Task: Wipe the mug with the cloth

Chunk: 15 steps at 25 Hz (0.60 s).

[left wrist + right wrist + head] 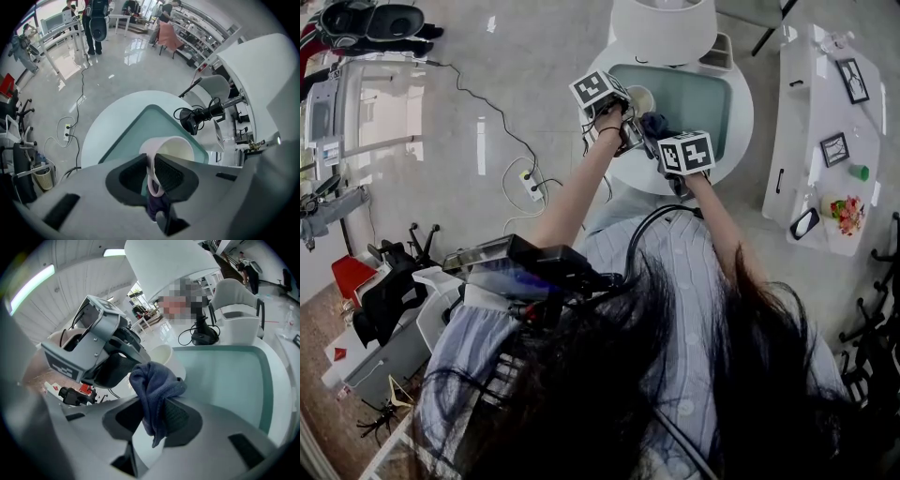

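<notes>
Now, left tool (151, 164): clamped on the mug (176, 151), over the bench (105, 129).
Right tool (151, 411): pinching the cloth (154, 383) — just beside the mug.
Risk: hard rubbing could twist the mug loose — narrow hold.

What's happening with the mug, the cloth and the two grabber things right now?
left gripper: shut on the handle of the mug.
right gripper: shut on the cloth.
mug: empty inside, held by its handle.
cloth: bunched up, hanging between the jaws, close beside the mug; whether they touch cannot be told.
</notes>
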### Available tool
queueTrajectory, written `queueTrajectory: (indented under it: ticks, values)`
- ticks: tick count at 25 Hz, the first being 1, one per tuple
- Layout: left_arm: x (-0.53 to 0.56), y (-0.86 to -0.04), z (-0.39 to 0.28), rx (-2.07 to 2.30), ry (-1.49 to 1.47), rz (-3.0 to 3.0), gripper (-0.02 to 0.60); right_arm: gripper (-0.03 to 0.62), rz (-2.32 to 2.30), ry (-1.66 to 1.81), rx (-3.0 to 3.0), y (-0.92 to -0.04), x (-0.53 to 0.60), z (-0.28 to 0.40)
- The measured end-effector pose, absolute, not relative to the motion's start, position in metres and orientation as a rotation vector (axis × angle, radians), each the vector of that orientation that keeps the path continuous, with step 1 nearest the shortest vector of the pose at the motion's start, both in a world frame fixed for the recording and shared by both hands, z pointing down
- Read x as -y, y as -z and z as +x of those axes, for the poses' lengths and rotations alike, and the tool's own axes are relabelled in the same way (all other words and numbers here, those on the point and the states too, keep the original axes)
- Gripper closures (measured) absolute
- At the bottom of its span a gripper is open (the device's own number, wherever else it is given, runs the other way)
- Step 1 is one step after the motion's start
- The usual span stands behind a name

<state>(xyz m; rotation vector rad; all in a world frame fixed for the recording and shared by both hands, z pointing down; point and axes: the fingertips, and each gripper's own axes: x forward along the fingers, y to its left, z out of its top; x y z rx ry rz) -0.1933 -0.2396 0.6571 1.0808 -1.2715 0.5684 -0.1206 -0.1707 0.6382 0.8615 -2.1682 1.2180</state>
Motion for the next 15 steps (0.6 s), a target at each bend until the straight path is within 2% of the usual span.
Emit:
queueTrajectory:
  ticks: [15]
  values:
    - [0.240,-0.648,-0.191,1.220,-0.707,1.265,0.526,0.477,0.823,-1.217,2.198,-0.632,0.171,-0.114]
